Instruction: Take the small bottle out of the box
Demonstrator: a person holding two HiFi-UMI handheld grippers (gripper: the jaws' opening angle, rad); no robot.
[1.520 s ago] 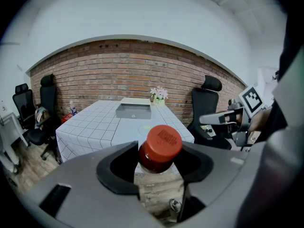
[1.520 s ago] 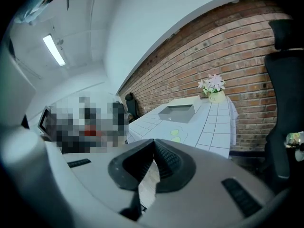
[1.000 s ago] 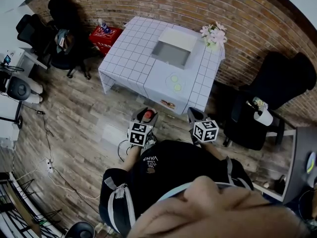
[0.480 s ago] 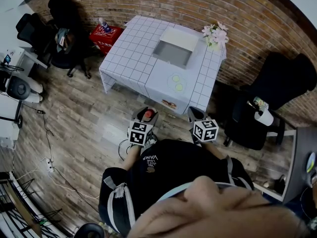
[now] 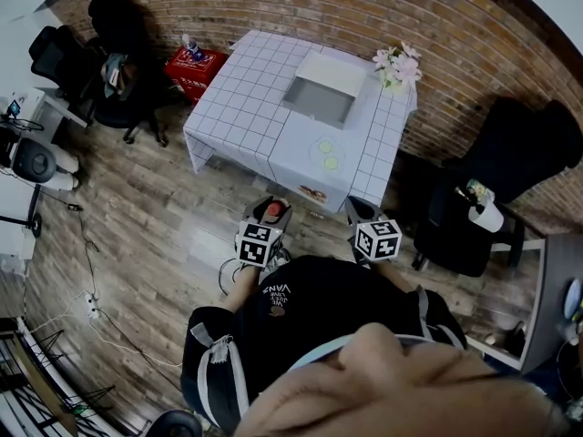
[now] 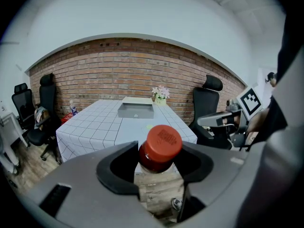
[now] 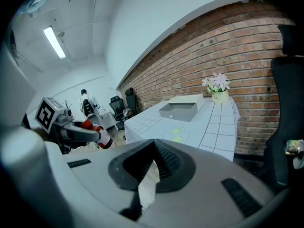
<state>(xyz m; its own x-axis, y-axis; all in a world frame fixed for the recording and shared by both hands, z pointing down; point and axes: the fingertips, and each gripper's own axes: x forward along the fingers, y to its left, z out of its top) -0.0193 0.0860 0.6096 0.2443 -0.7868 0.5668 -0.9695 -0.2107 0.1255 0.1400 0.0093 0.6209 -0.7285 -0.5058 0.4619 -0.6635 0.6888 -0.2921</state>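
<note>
A small bottle (image 6: 159, 148) with a red cap stands upright between the pads of my left gripper (image 6: 159, 161), which is shut on it; the same bottle (image 5: 271, 210) shows from the head view above the wooden floor, short of the table. My right gripper (image 5: 358, 208) hangs beside it to the right, its jaws (image 7: 153, 148) closed together with nothing in them. The grey box (image 5: 319, 87) lies open on the far part of the table, well ahead of both grippers, and it also shows as a low box (image 6: 136, 109) in the left gripper view.
The table (image 5: 239, 107) has a white grid cloth, two green round marks (image 5: 326, 154) and a vase of flowers (image 5: 395, 66). Black chairs (image 5: 496, 185) stand right and left. A red crate (image 5: 192, 65) sits by the brick wall. Cables (image 5: 91, 299) run on the floor.
</note>
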